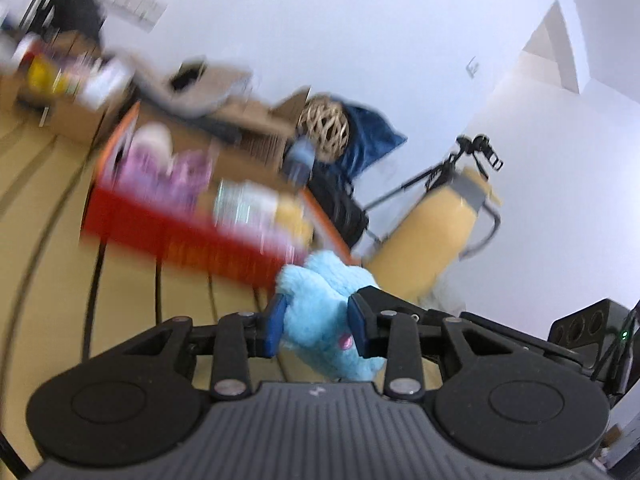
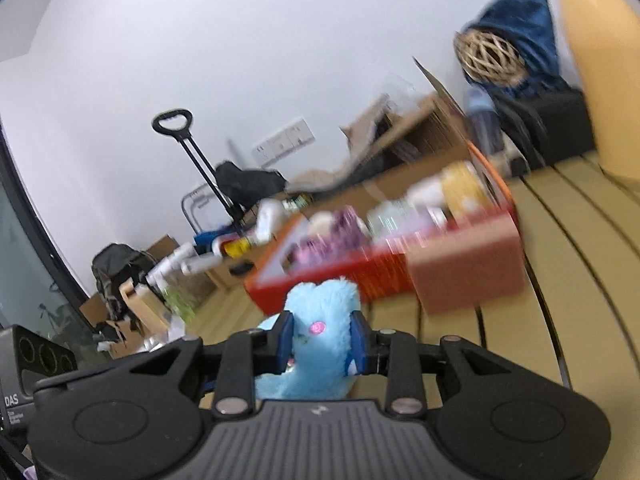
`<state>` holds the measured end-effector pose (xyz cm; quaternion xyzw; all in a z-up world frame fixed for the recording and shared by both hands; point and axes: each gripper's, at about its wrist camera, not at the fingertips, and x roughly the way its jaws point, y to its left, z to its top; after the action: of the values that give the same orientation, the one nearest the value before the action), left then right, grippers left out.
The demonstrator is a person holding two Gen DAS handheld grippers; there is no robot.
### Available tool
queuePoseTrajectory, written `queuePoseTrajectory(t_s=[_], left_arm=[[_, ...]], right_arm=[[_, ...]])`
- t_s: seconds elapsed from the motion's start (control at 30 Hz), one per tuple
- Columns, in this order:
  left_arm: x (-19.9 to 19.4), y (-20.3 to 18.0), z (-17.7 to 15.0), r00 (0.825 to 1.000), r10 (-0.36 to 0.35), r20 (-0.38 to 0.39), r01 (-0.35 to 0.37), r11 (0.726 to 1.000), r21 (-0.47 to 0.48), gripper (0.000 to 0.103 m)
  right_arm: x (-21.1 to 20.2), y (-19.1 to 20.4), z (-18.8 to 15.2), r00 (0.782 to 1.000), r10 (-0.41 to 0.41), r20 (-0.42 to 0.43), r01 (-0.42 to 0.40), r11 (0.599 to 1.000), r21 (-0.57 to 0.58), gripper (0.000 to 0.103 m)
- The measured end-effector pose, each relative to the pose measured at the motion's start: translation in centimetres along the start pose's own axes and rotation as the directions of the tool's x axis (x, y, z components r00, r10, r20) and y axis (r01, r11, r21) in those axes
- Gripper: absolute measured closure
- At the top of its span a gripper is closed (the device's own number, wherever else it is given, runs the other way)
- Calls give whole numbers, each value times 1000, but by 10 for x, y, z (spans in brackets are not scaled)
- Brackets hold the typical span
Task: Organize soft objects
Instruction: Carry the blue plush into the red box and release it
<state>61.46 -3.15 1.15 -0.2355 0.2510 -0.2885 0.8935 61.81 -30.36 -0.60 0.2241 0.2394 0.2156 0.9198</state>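
1. Low in the centre of the left wrist view, my left claw [image 1: 316, 322] pinches a fluffy light-blue plush toy [image 1: 324, 300]; both blue pads press into its fur, one on each side.
2. Plush fur bulges above the pads and hangs below them toward the gripper body, with a small pink spot near the right pad.
3. Low in the centre of the right wrist view, my right claw [image 2: 322, 338] pinches the same blue fur [image 2: 320, 308], its pads sunk into the pile on either side of a pink round mark.
4. Above and to the left of the toy in the left view stands a red box [image 1: 180, 236], blurred, with purple, white and yellow soft things inside; I cannot tell them apart.
5. In the right view that box [image 2: 360, 276] sits just above the toy, mid-frame, on the yellow slatted surface [image 2: 580, 272].
6. The toy is outside the box in both views, in front of its near wall.
7. Behind the box, cardboard cartons [image 1: 256, 120] are piled against the white wall.
8. A woven wicker ball [image 1: 324, 132] rests against dark blue cloth [image 1: 372, 140] right of the cartons.
9. A tripod [image 1: 452, 168] stands at the right of the left view, and a folding trolley handle [image 2: 172, 120] rises at the left of the right view.
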Motion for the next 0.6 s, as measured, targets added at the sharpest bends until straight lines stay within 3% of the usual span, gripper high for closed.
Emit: queuePoseTrajectory(t_s=[0.17,0.27,0.4,0.47,0.5,0.6], left_arm=[[61,6,108,1000,-6,20,4,997,77,70],[109,27,144,1000,22,-7,-22,998,54,70],[179,68,166,991,95,-89,-95,995,11,70],[215,88,166,975,156,-160,-153,988,29,70],[229,97,164,965,190,-183,-188,982,33,75],[259,116,154,922,268,-278,-264,963,54,79]], right_arm=[[69,2,101,999,-8,50,13,996,-86,74],[123,-15,137,999,-40,15,42,996,-84,74],[205,-50,157,990,-124,-66,120,991,-64,74],[245,-65,154,973,-182,-140,174,982,-66,73],[264,-74,151,960,-213,-184,204,977,-65,75],[306,-96,137,901,-260,-347,251,965,-72,84]])
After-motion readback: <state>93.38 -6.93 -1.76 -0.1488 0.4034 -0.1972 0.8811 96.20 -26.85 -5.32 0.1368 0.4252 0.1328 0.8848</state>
